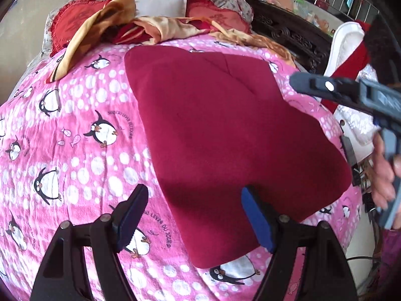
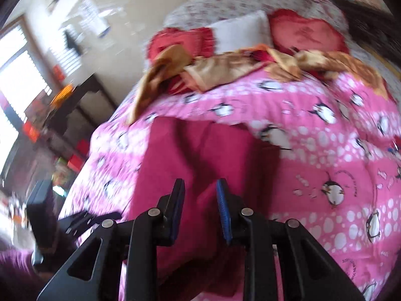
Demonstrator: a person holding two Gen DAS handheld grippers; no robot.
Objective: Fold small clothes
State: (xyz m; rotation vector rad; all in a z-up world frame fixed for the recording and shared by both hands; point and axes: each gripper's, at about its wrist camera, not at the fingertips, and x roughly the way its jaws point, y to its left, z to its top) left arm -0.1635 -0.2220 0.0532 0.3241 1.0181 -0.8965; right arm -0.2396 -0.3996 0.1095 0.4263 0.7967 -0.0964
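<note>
While your left gripper (image 1: 194, 202) hangs wide open over the near edge of the one dark red garment (image 1: 225, 130), nothing sits between its jaws. Right gripper (image 2: 200, 195): narrow gap, nothing pinched. Garment lies flat on the pink penguin blanket (image 1: 75, 150). Two red cushions (image 1: 72, 15), one white pillow (image 1: 160, 5) behind.

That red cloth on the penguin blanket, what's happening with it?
A person is folding small clothes on a bed, with a gripper tool in each hand. The red cloth lies folded flat on the pink penguin blanket. The left gripper hangs open over its near edge, holding nothing. The right gripper is partly open above the cloth too, with nothing between its fingers. More clothes wait by the pillows.
</note>
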